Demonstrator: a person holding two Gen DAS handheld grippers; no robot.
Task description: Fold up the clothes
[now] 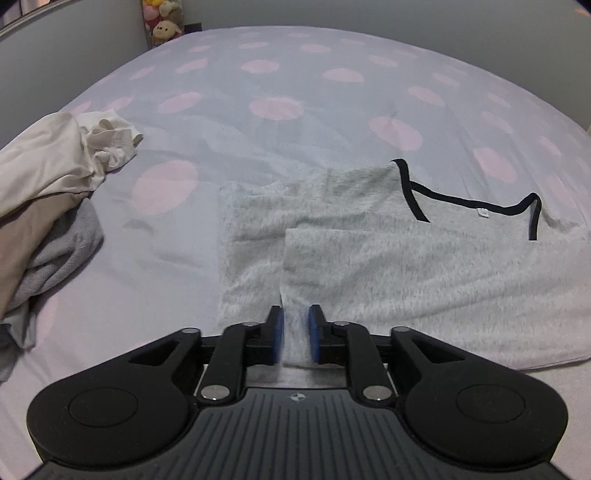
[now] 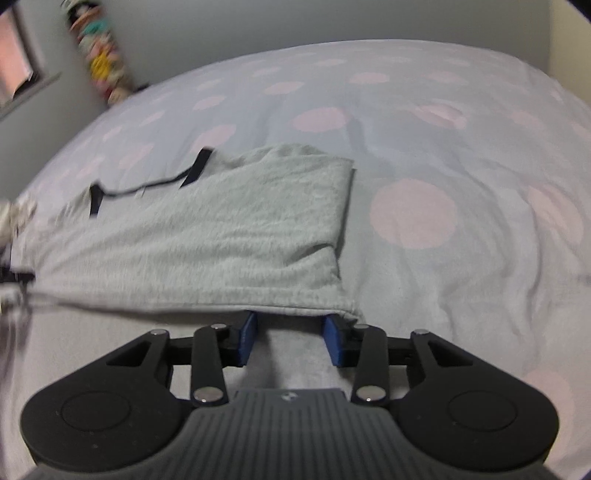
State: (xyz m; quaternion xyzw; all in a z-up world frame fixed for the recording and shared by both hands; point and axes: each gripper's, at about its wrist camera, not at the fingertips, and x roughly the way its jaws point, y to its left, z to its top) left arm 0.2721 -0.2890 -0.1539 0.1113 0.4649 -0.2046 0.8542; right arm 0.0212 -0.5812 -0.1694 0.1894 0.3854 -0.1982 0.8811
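Note:
A grey shirt (image 1: 388, 254) with a black-trimmed neckline lies spread on the bed, its left sleeve folded over its body. My left gripper (image 1: 295, 317) is shut on the shirt's near hem, with cloth pinched between the blue pads. In the right wrist view the same shirt (image 2: 207, 229) lies to the left, its right side folded in. My right gripper (image 2: 290, 325) is open at the shirt's near right corner, the hem lying across its fingertips.
The bed has a lilac cover with pink dots (image 1: 277, 107). A heap of white, beige and grey clothes (image 1: 48, 192) lies at the left. Plush toys (image 1: 162, 22) hang at the far wall. Bare cover stretches right of the shirt (image 2: 461, 221).

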